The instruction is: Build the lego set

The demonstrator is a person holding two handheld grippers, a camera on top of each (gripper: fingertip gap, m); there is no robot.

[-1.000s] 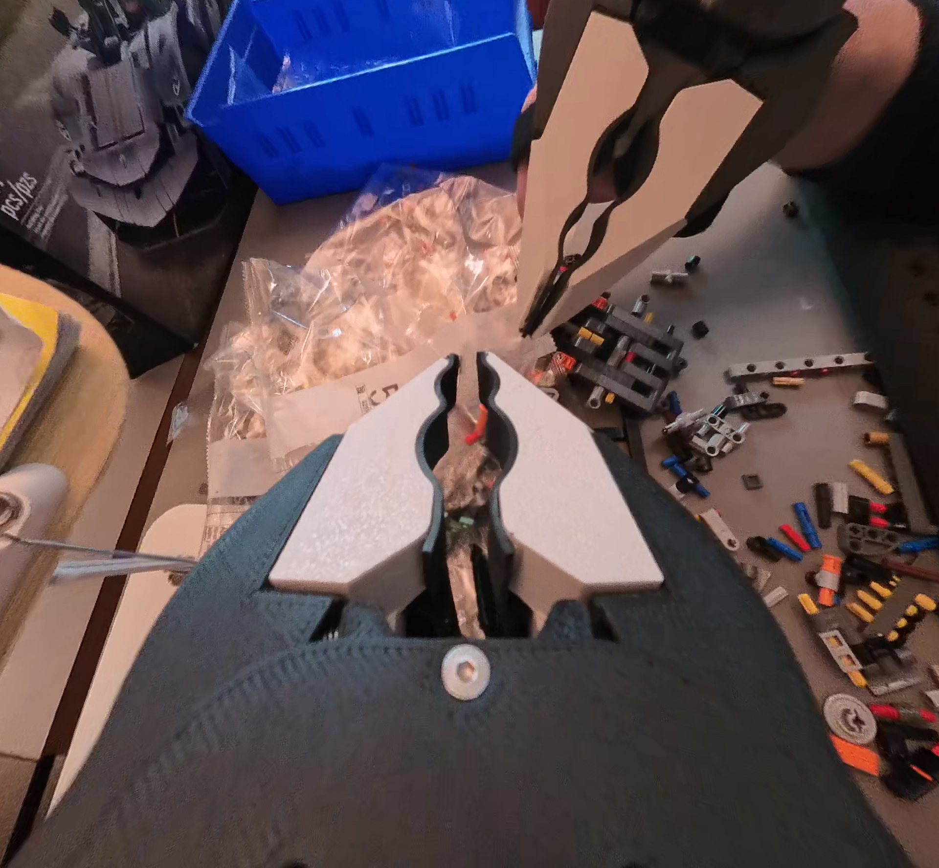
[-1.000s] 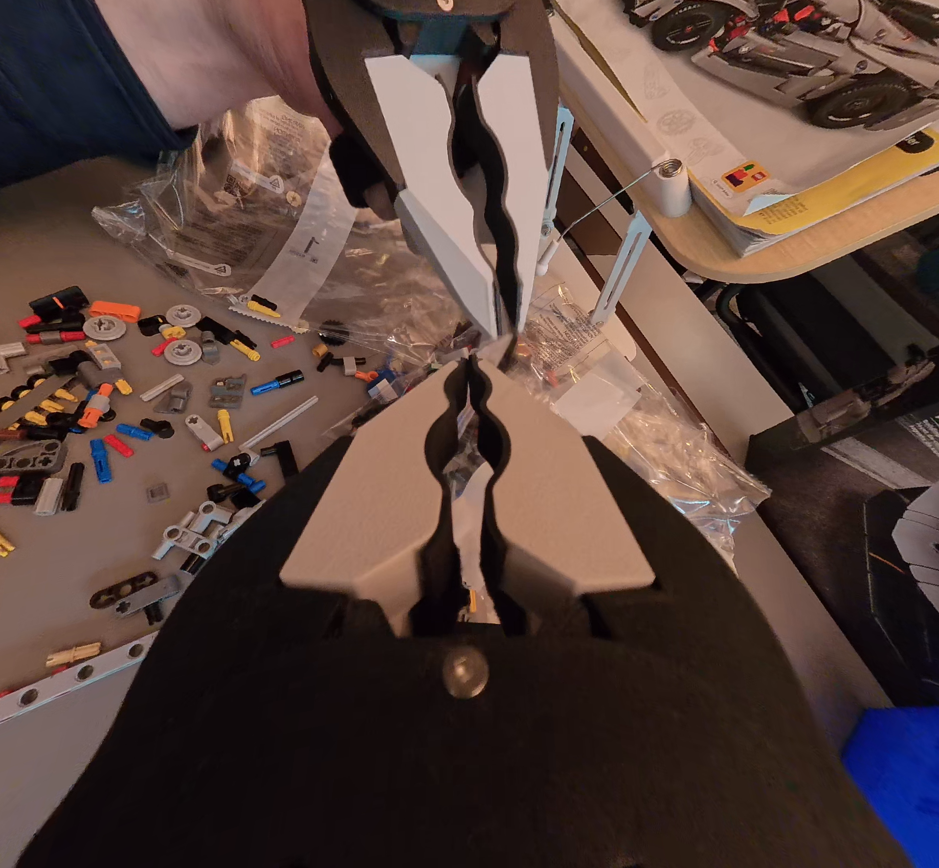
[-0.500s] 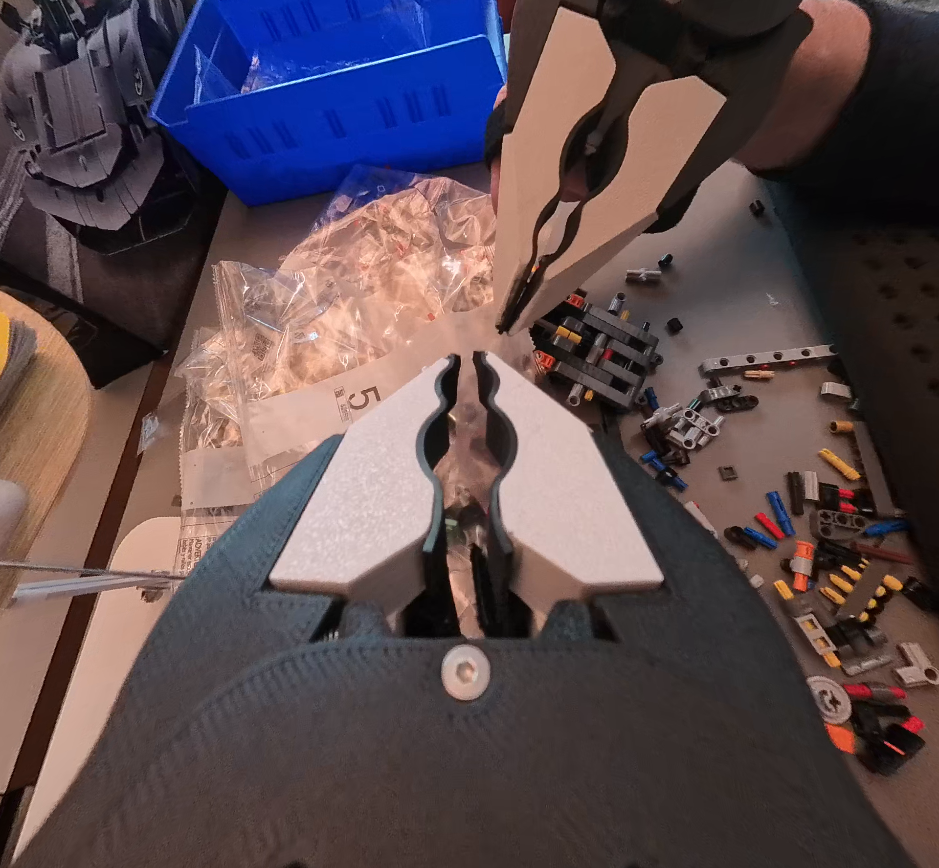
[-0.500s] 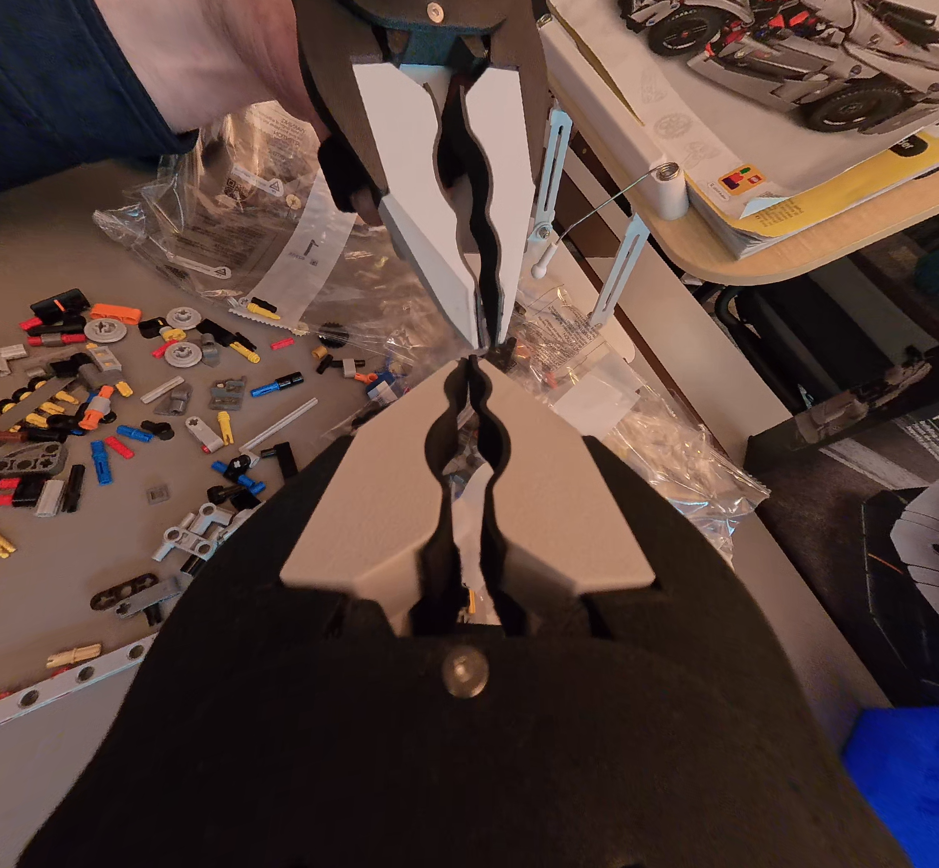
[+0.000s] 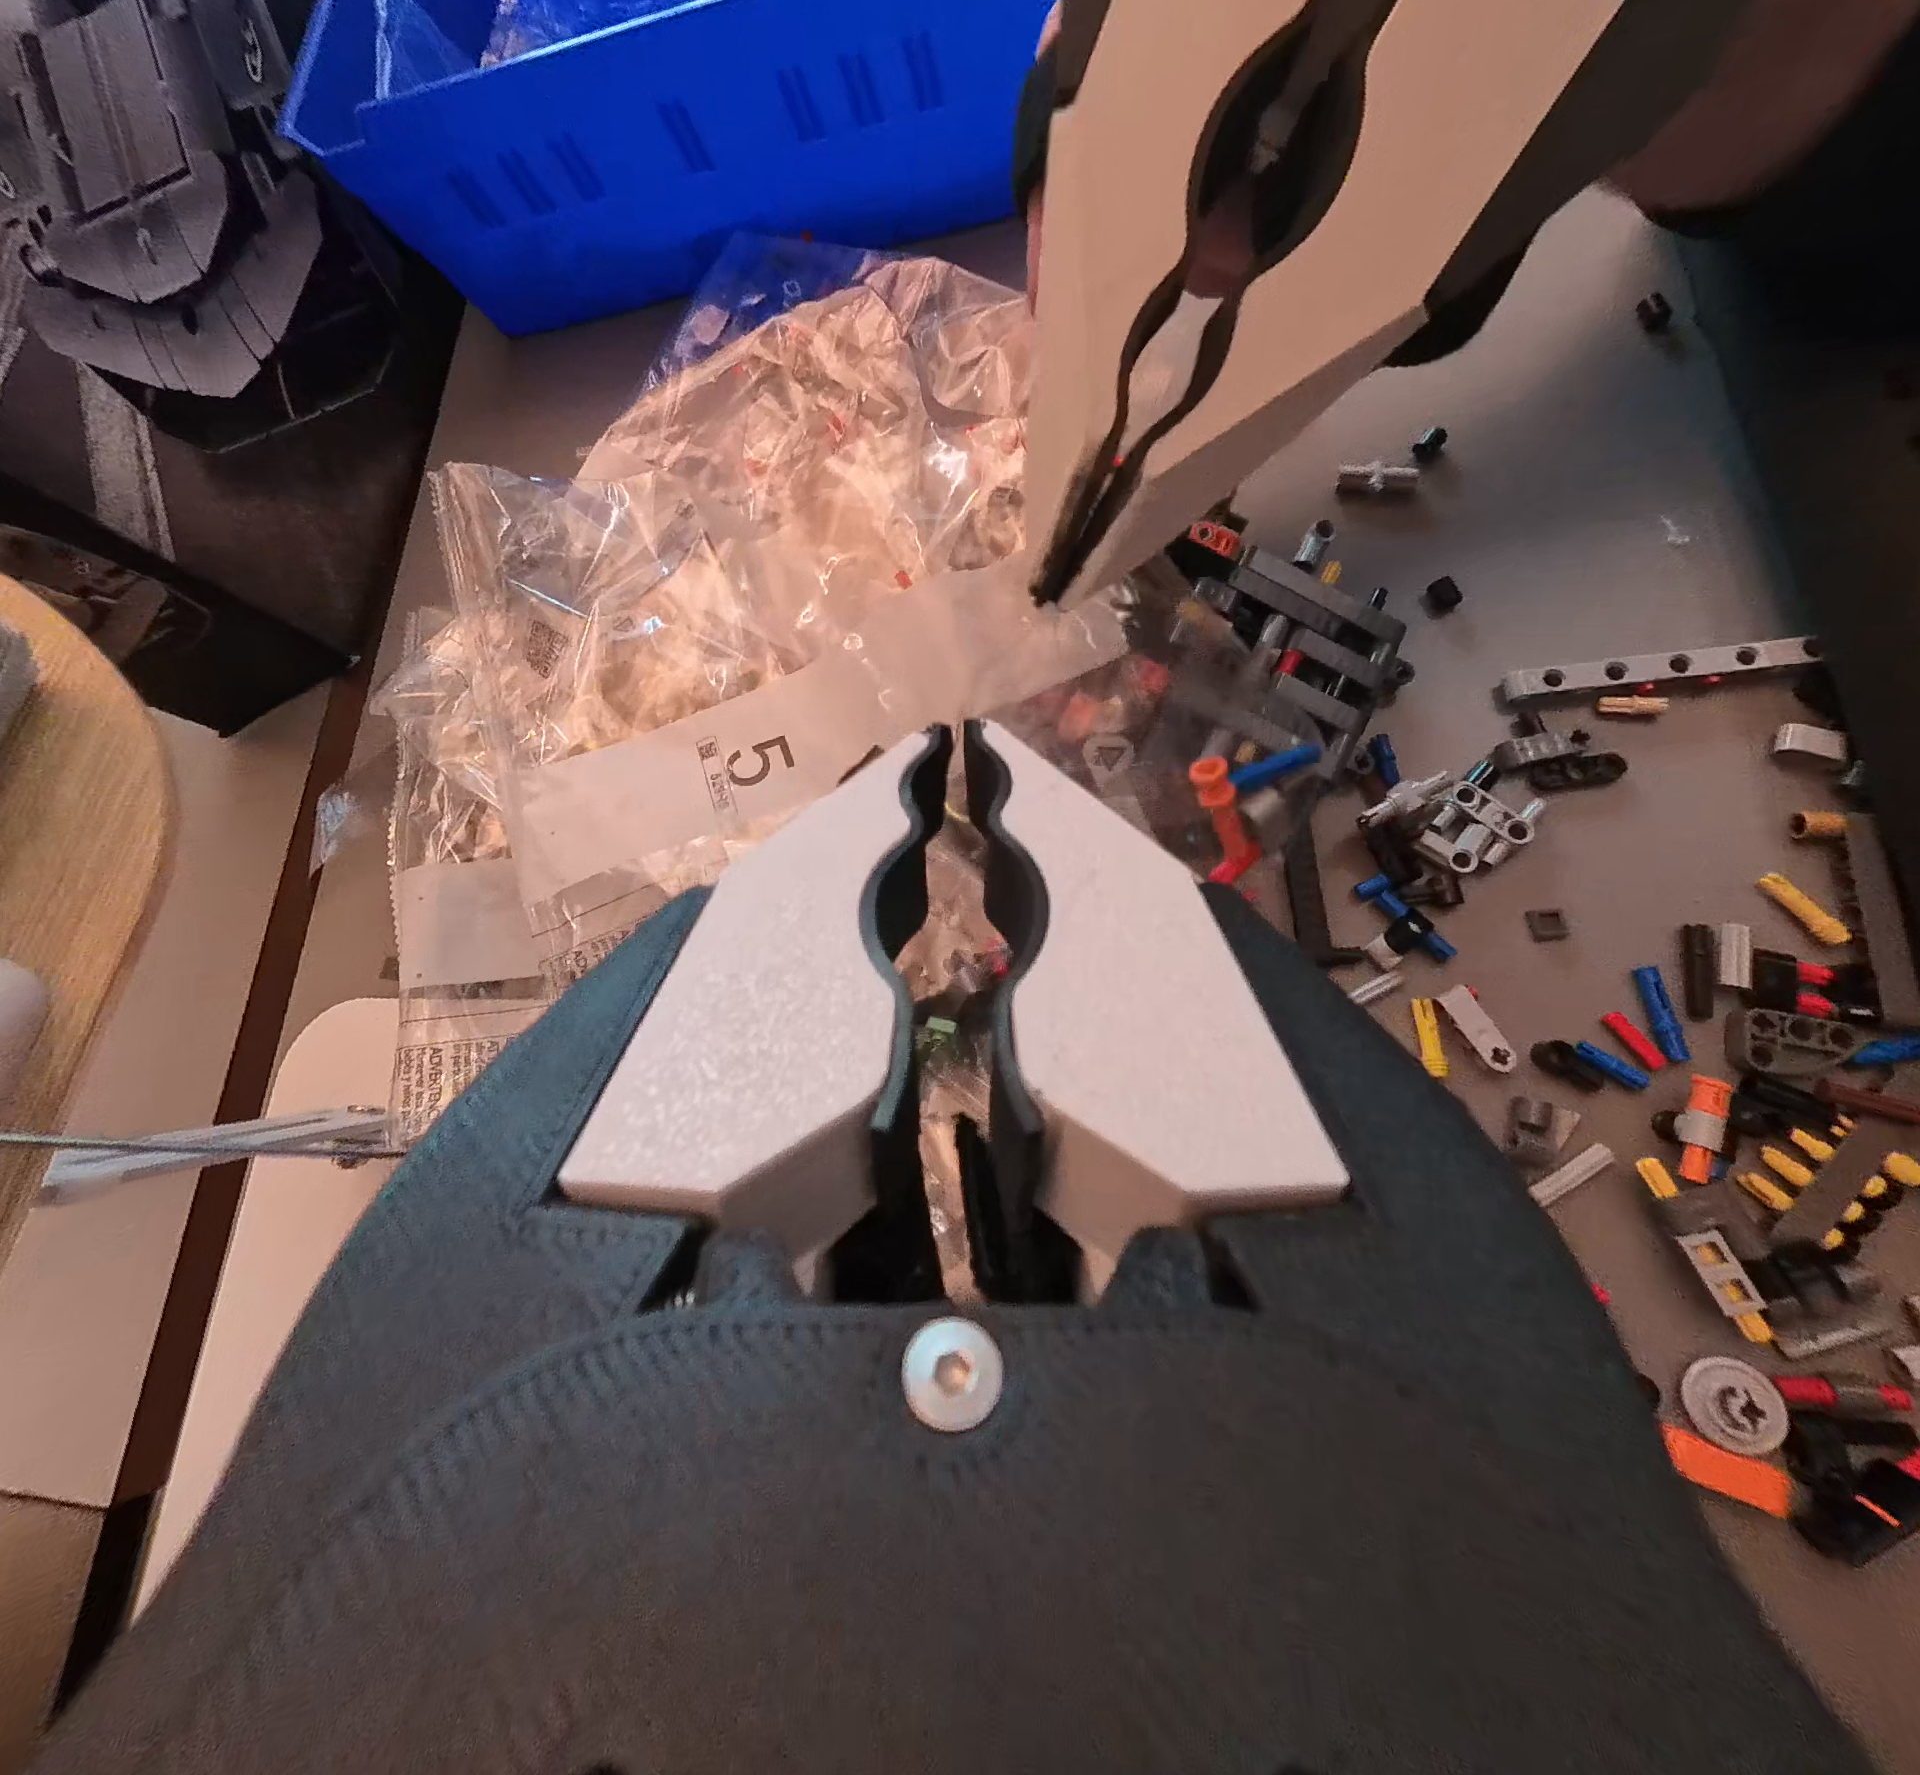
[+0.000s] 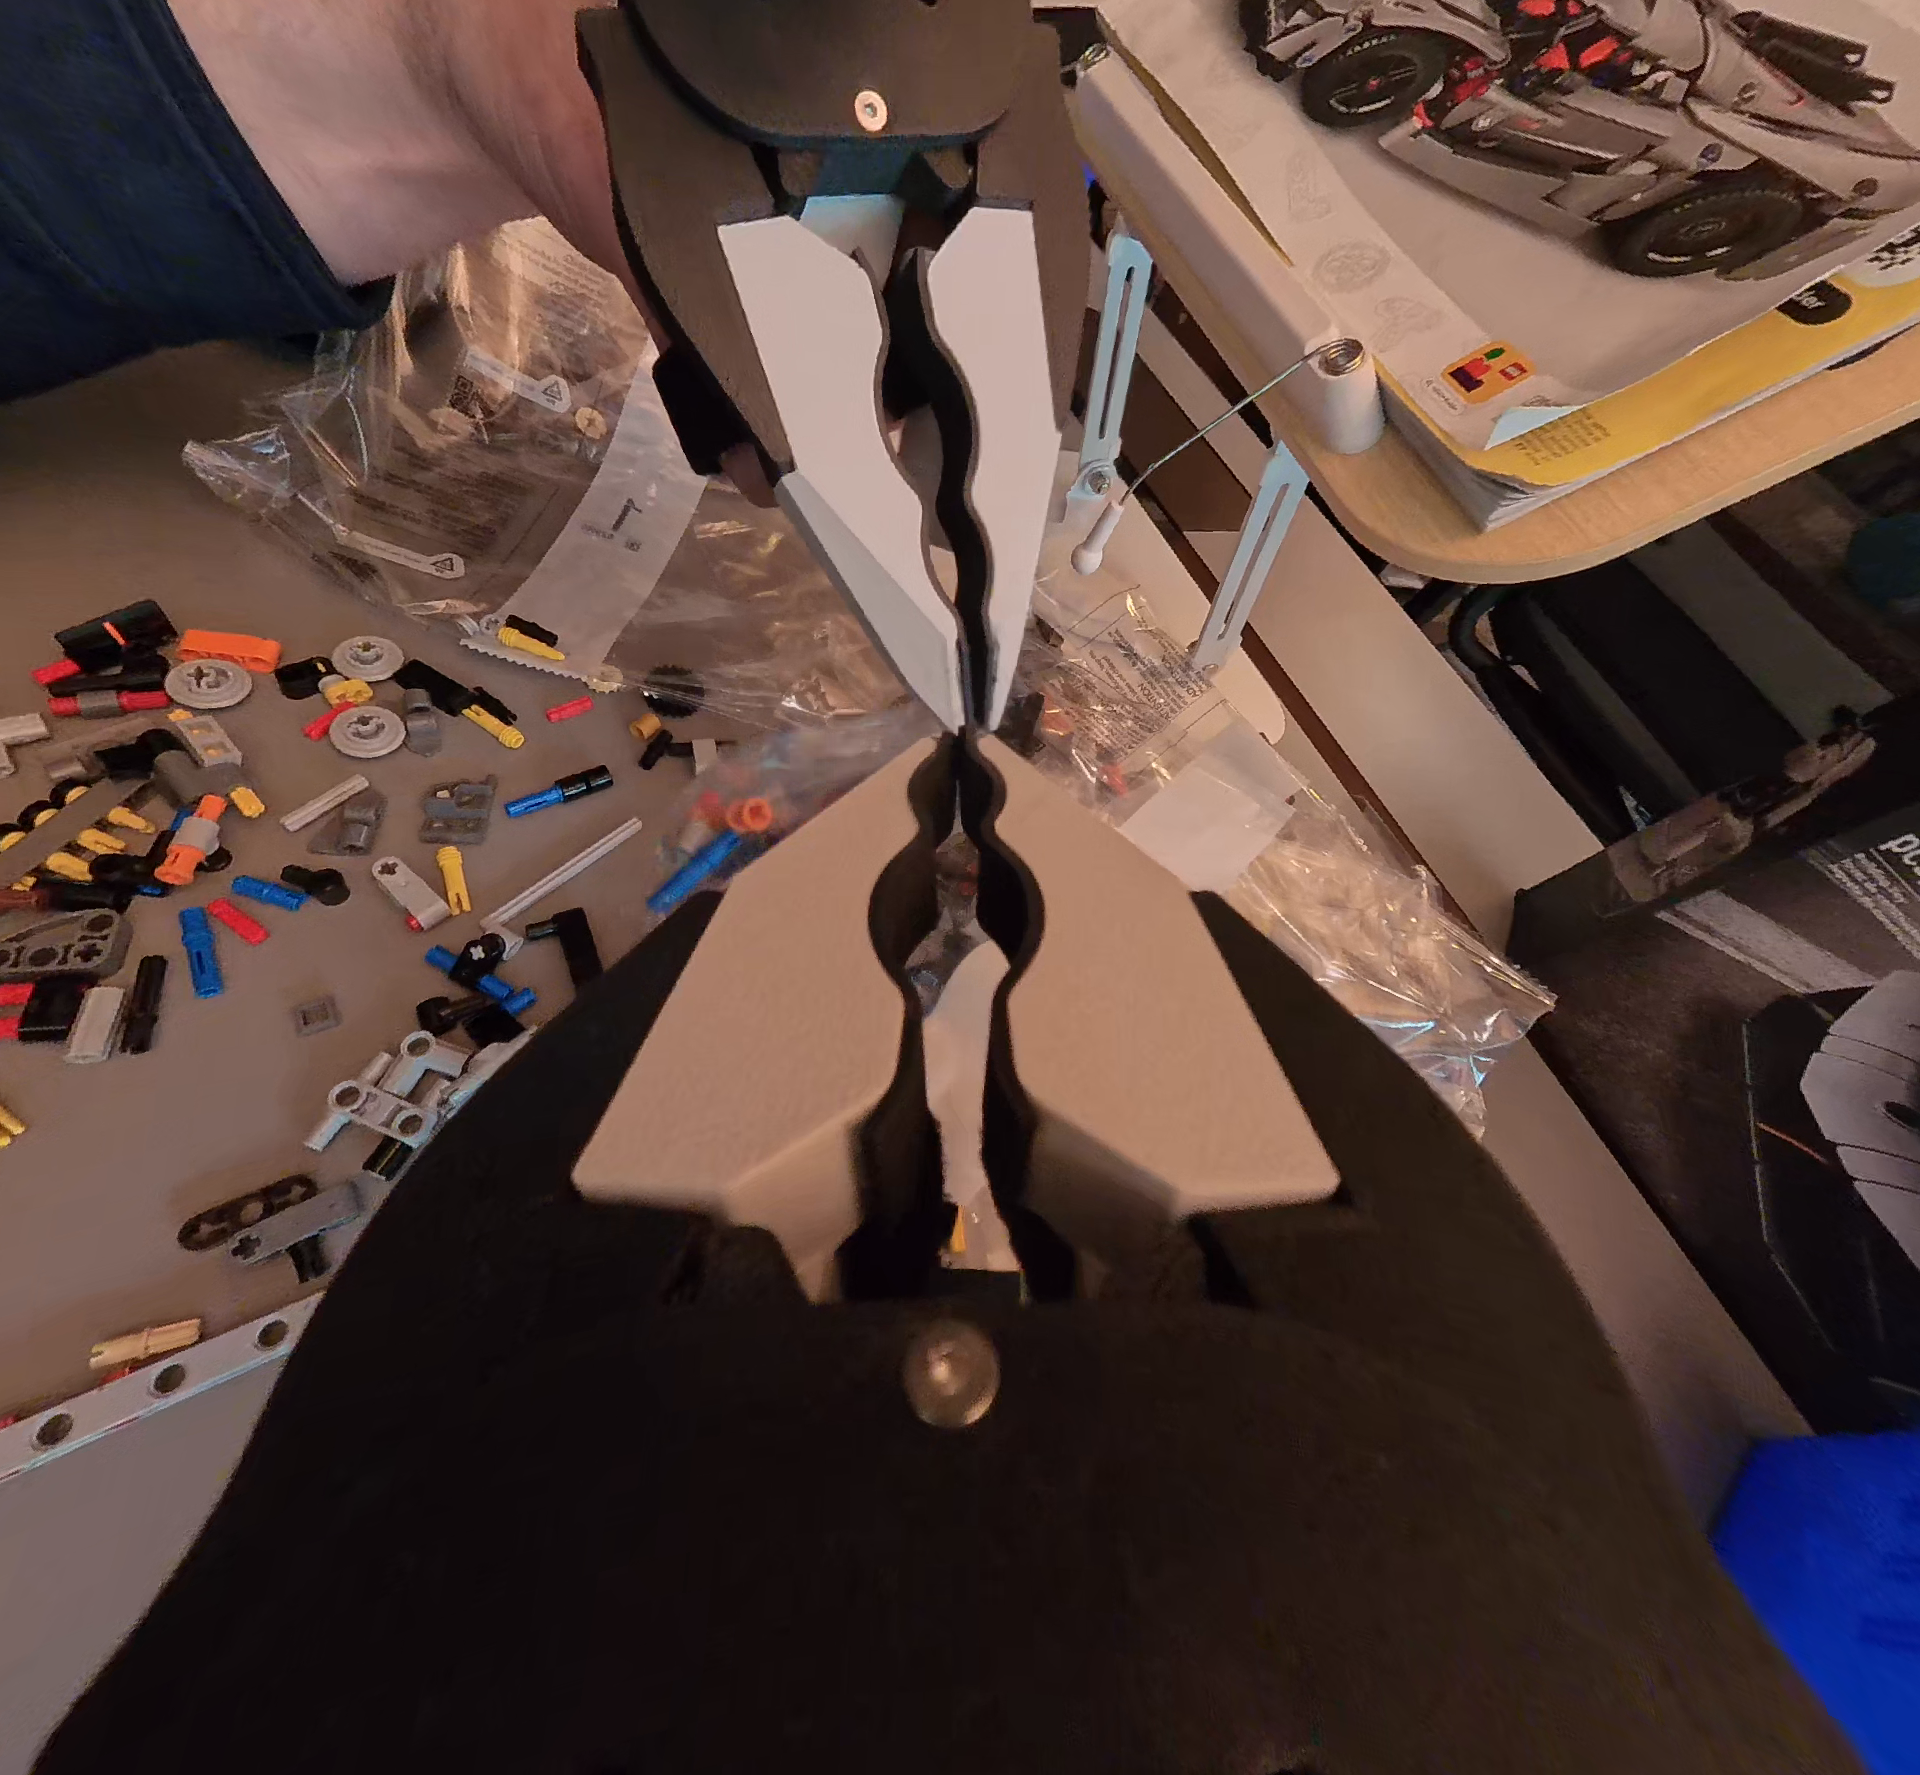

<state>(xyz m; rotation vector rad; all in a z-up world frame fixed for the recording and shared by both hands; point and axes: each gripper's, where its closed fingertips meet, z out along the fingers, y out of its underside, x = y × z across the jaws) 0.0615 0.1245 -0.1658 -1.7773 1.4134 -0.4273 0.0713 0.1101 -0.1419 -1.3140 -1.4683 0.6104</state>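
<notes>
left gripper (image 5: pixel 956 733) jaws closed, right gripper (image 6: pixel 966 749) jaws closed, tips nearly meeting

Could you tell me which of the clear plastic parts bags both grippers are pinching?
The bag with the white numbered strip: the left gripper and right gripper both clamp its edge, while the other clear bags lie untouched behind.

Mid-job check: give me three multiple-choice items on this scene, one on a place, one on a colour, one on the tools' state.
1. Where is the blue plastic bin?
A) beyond the clear plastic bags
B) on the wooden stand
C) among the loose pieces

2. What colour is the long holed beam?
A) red
B) light grey
C) yellow

3. The left tool and right tool are:
A) both open
B) one open
C) both shut on the white-striped clear bag

Answers: 1 A, it sits behind the bags. 2 B, it is pale grey on the table. 3 C, both tips pinch the bag's edge.
</notes>
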